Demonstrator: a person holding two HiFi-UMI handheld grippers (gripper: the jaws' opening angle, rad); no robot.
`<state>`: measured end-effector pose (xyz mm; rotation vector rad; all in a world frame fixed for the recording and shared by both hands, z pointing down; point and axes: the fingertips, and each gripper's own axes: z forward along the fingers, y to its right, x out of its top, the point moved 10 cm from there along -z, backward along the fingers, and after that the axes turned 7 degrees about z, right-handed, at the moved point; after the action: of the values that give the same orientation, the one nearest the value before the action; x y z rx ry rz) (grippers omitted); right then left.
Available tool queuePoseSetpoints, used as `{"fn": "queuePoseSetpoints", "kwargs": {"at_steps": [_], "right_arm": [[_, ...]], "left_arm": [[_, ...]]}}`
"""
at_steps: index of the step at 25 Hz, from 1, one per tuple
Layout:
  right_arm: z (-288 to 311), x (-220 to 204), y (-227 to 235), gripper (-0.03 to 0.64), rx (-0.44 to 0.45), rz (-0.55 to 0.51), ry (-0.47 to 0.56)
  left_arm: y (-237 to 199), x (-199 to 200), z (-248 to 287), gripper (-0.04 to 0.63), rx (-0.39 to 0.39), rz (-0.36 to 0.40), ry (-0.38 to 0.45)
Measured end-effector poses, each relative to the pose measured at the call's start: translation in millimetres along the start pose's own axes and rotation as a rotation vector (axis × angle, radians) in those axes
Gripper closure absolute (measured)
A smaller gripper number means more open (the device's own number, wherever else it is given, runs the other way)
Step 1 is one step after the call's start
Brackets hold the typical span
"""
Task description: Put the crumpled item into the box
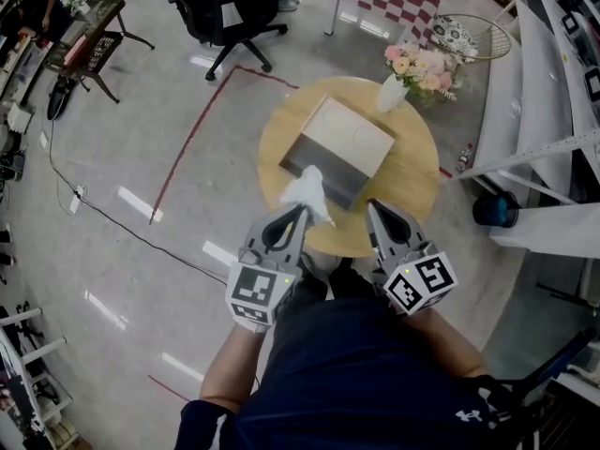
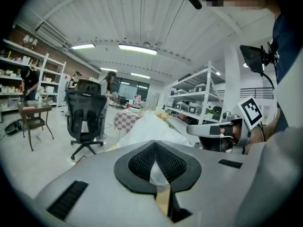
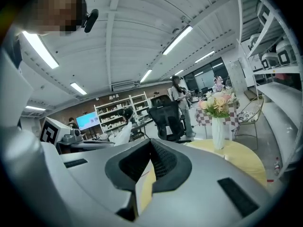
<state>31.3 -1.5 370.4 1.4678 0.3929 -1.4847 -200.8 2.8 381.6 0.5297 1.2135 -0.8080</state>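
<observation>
**Half done: item (image 1: 307, 191) gripped, not yet in box (image 1: 343, 137)**

One of two steps looks complete. Jaws of the left gripper (image 1: 302, 210) are pinched on the item, a white crumpled wad. In the left gripper view (image 2: 155, 144), white material is squeezed between the pads (image 2: 139, 162) and the bulk (image 2: 149, 129) puffs out past the tips.

In the head view the item sits at the box's near-left corner and overlaps the near wall. Can't tell if it's clear above the rim or brushing it.

The box is on the table (image 1: 414, 172) and the item isn't inside it. The box's top reads as a pale flat face. Can't tell whether that's an open top or a closed flap; if closed, that's an extra step.

Jaws of the right gripper (image 1: 374, 206) are pressed together with nothing between them. Its own view (image 3: 151, 144) shows only table through the gap below the tips. It's on the box's near side, right of the item, close to the near wall. No contact as far as I can see.

A vase (image 1: 392, 92) of flowers stands off the box's far-right corner, near but out of the likely path.

Left to do, my read: carry the item forward over the box's middle, lower it and release.

Risk: a light wad may cling to the pads, or catch the near wall and drop on the box's near side.
</observation>
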Motion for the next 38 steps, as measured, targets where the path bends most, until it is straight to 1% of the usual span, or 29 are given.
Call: {"fn": "queuePoseSetpoints", "kwargs": {"at_steps": [3, 6, 10, 13, 15, 19, 21, 24, 28, 30, 35, 38], "right_arm": [[0, 7, 9, 0.612, 0.023, 0.012, 0.016], [1, 12, 19, 0.612, 0.029, 0.031, 0.027], [3, 15, 35, 0.612, 0.028, 0.044, 0.034], [4, 14, 49, 0.612, 0.014, 0.081, 0.029], [4, 13, 58, 0.612, 0.000, 0.105, 0.026], [6, 15, 72, 0.612, -0.016, 0.115, 0.028], [7, 16, 79, 0.612, -0.026, 0.122, 0.028], [7, 16, 89, 0.612, -0.044, 0.135, 0.028], [7, 16, 99, 0.612, -0.071, 0.152, 0.025], [7, 15, 103, 0.612, -0.079, 0.159, 0.022], [9, 14, 113, 0.612, -0.092, 0.173, 0.015], [9, 14, 121, 0.612, -0.103, 0.180, 0.014]], "left_arm": [[7, 8, 6, 0.578, 0.014, 0.029, -0.016], [10, 11, 17, 0.578, 0.026, 0.076, -0.044], [12, 9, 37, 0.578, 0.014, 0.145, -0.110], [14, 5, 53, 0.578, 0.003, 0.197, -0.155], [13, 1, 63, 0.578, -0.002, 0.211, -0.172], [8, -9, 83, 0.578, -0.012, 0.217, -0.206], [6, -14, 94, 0.578, -0.025, 0.239, -0.235], [5, -25, 109, 0.578, -0.056, 0.318, -0.303], [9, -38, 129, 0.578, -0.113, 0.484, -0.382], [11, -44, 138, 0.578, -0.142, 0.555, -0.413], [16, -58, 162, 0.578, -0.215, 0.696, -0.489], [18, -67, 174, 0.578, -0.270, 0.729, -0.529]]}}
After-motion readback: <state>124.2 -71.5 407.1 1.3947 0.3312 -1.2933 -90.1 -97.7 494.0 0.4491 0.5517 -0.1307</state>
